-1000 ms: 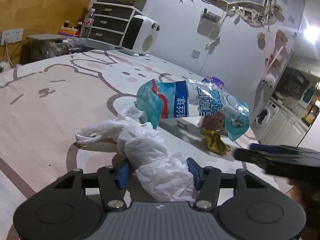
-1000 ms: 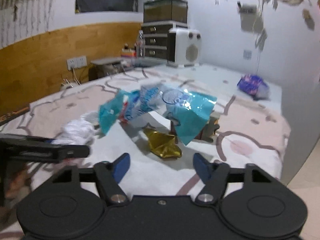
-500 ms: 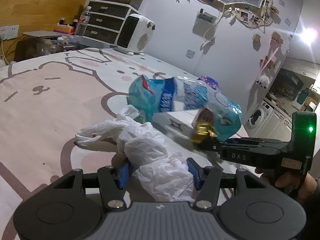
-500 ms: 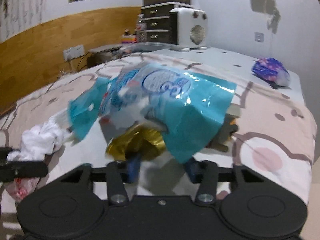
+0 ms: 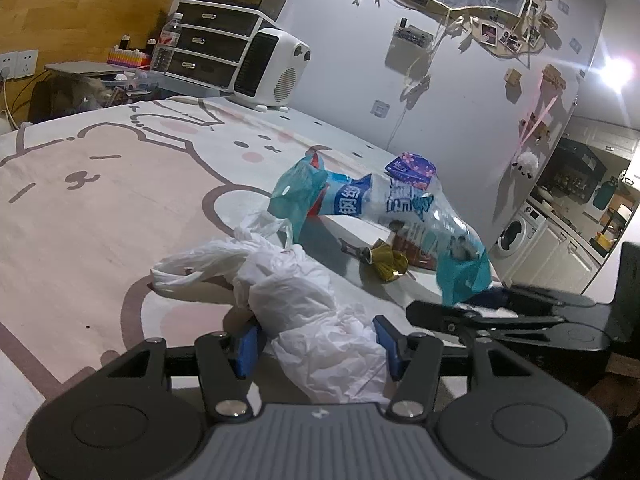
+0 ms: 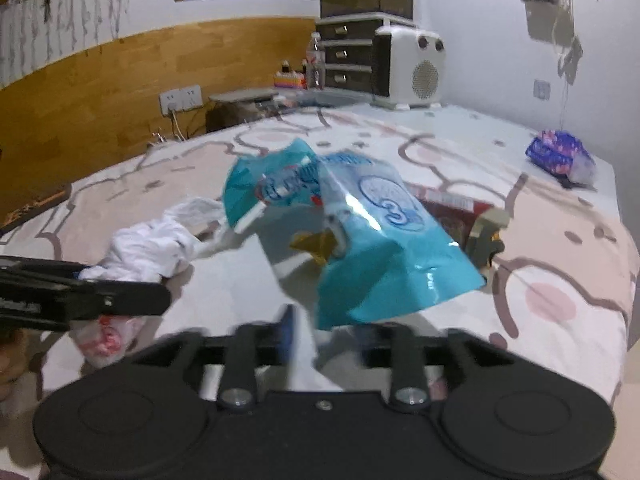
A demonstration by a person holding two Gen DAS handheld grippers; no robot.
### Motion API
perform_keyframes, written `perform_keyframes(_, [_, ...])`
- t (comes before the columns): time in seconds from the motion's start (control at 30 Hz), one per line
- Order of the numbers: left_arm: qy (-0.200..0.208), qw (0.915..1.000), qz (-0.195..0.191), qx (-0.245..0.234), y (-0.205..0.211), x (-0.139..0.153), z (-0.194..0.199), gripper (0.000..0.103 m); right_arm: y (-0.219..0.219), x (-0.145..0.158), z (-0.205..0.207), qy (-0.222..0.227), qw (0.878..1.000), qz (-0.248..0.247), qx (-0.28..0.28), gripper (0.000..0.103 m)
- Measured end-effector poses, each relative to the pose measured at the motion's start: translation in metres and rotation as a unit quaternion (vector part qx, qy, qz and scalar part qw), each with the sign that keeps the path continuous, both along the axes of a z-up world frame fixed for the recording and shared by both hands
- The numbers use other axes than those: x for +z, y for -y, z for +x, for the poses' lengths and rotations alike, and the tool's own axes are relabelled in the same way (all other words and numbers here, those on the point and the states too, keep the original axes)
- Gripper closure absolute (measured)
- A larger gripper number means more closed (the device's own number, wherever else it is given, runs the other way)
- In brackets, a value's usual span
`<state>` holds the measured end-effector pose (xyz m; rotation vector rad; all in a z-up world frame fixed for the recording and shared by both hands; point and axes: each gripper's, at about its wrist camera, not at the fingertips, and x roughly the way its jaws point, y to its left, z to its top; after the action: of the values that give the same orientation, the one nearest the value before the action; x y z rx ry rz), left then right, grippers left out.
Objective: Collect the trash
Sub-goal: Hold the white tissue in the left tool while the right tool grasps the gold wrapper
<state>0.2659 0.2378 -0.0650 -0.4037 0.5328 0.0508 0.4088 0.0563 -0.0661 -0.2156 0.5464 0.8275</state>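
Trash pickup on the bear-print bed, two wrist views.
Left view: left gripper (image 5: 316, 342) clamps white plastic bag (image 5: 288, 284); gold wrapper (image 5: 386, 260) visible by the right edge. Right view: right gripper (image 6: 326, 334) blurred, jaws just reopened, teal bag (image 6: 360, 232) corner between them, grip unclear; purple pack (image 6: 560, 158) at far right corner.

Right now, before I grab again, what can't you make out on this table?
- Right gripper: fingertips motion-blurred in the right wrist view; no telling whether they touch the blue plastic bag.
- Gold wrapper: the blue bag mostly covers it in the right wrist view.
- Red-brown packet: half under the blue bag, label unreadable.
- White plastic bag: its near end drops behind the left gripper body.
- Purple packet: print too small.
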Motion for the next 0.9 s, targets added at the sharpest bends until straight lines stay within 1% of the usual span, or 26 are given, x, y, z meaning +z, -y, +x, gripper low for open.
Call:
perform_keyframes(0.03, [0.0,1.0,0.0,0.0,0.0,0.0,0.0,0.045,-0.001,0.002,-0.002,0.012,1.0,0.003,0.007,0.038])
perform_keyframes(0.07, [0.0,1.0,-0.001,0.001,0.001,0.0,-0.001,0.045,-0.002,0.004,-0.003,0.018,1.0,0.005,0.012,0.038])
perform_keyframes(0.13, [0.001,1.0,-0.003,0.001,0.0,0.0,-0.001,0.045,-0.006,0.008,-0.002,0.008,0.999,0.0,0.033,0.039])
perform_keyframes(0.2, [0.001,1.0,-0.003,0.001,0.0,0.0,-0.001,0.045,-0.012,0.008,-0.006,-0.011,0.997,-0.033,0.069,0.04])
perform_keyframes(0.3, [0.001,1.0,-0.003,0.001,0.0,0.0,-0.001,0.045,-0.013,0.004,-0.015,-0.009,0.994,-0.081,0.07,0.04])
perform_keyframes(0.33, [0.001,1.0,-0.003,0.001,0.0,0.0,-0.002,0.045,-0.01,0.003,-0.018,-0.013,0.994,-0.085,0.071,0.04])
perform_keyframes(0.47, [0.001,1.0,-0.003,0.001,0.001,0.0,-0.002,0.045,0.009,0.006,-0.033,-0.029,0.994,-0.071,0.079,0.04])
perform_keyframes(0.6, [0.001,1.0,-0.003,0.002,0.0,0.0,-0.002,0.045,0.014,0.018,-0.047,-0.019,0.995,-0.035,0.096,0.05])
perform_keyframes(0.67, [0.002,1.0,-0.005,0.004,0.0,0.0,-0.002,0.045,0.006,0.024,-0.047,-0.001,0.995,-0.021,0.096,0.05])
perform_keyframes(0.73, [0.003,1.0,-0.007,0.006,-0.001,0.001,-0.003,0.045,-0.005,0.028,-0.041,0.035,0.996,-0.022,0.076,0.049])
perform_keyframes(0.77, [0.004,0.9999,-0.008,0.008,-0.001,0.001,-0.004,0.045,-0.009,0.028,-0.037,0.046,0.996,-0.023,0.071,0.049])
perform_keyframes(0.8, [0.005,0.9999,-0.009,0.009,-0.002,0.001,-0.005,0.045,-0.014,0.027,-0.031,0.053,0.996,-0.026,0.062,0.049])
perform_keyframes(0.9, [0.005,0.9999,-0.01,0.01,-0.003,0.001,-0.005,0.045,-0.026,0.022,-0.008,0.058,0.997,-0.038,0.041,0.049])
